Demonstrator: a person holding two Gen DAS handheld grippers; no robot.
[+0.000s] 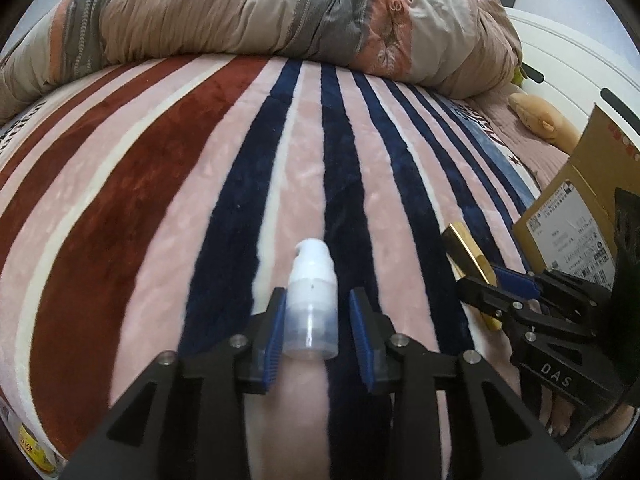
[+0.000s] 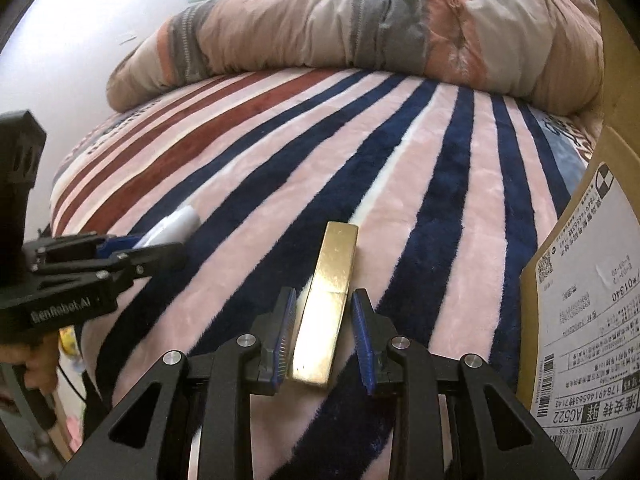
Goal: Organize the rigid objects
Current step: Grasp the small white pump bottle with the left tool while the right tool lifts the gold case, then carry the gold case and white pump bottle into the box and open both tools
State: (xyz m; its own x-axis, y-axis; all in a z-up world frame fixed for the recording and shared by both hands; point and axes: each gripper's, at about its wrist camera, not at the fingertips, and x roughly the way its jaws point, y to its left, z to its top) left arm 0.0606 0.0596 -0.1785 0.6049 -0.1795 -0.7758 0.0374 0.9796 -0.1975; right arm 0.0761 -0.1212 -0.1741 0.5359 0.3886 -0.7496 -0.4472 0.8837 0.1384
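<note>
A small white pump bottle lies on the striped blanket, nozzle pointing away from me. My left gripper straddles it. The left pad touches its side, a narrow gap shows at the right pad, and the jaws stand slightly open. A long gold box runs lengthwise between the blue pads of my right gripper, which is shut on it. In the left wrist view the right gripper holds that gold box just right of the bottle. The right wrist view shows the left gripper and the bottle at the far left.
An open cardboard box with shipping labels stands at the right edge of the bed, also seen as the cardboard box. A rolled quilt lies across the far side. A tan plush toy rests at the back right.
</note>
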